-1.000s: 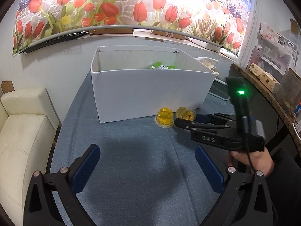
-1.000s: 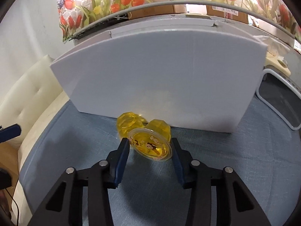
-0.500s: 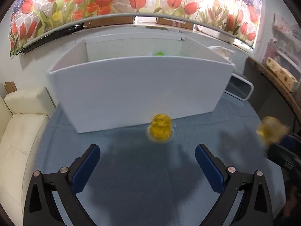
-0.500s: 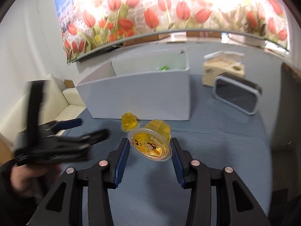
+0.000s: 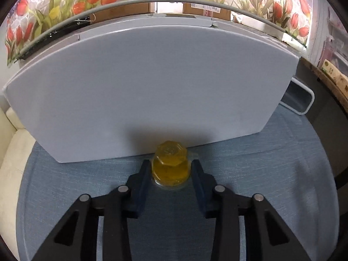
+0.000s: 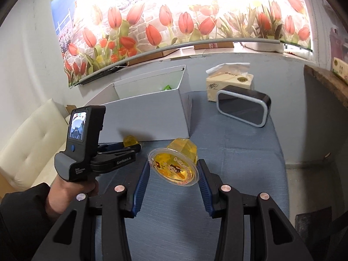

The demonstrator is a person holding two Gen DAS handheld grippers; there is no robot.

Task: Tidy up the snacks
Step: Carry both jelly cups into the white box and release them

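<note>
Since a moment ago, the left gripper (image 5: 170, 169) has closed around the jelly cup (image 5: 170, 165) on the table by the white box (image 5: 152, 91); the right gripper (image 6: 174, 169) holds another jelly cup (image 6: 175, 165) aloft.

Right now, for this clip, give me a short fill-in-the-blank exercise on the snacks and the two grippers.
The right gripper holds a yellow jelly cup lifted off the ____.
The left gripper has its fingers on either side of a second jelly cup standing just in front of the white ____.
Beside the black-framed container sits a pack of ____.

Missing words: table; box; tissues
</note>
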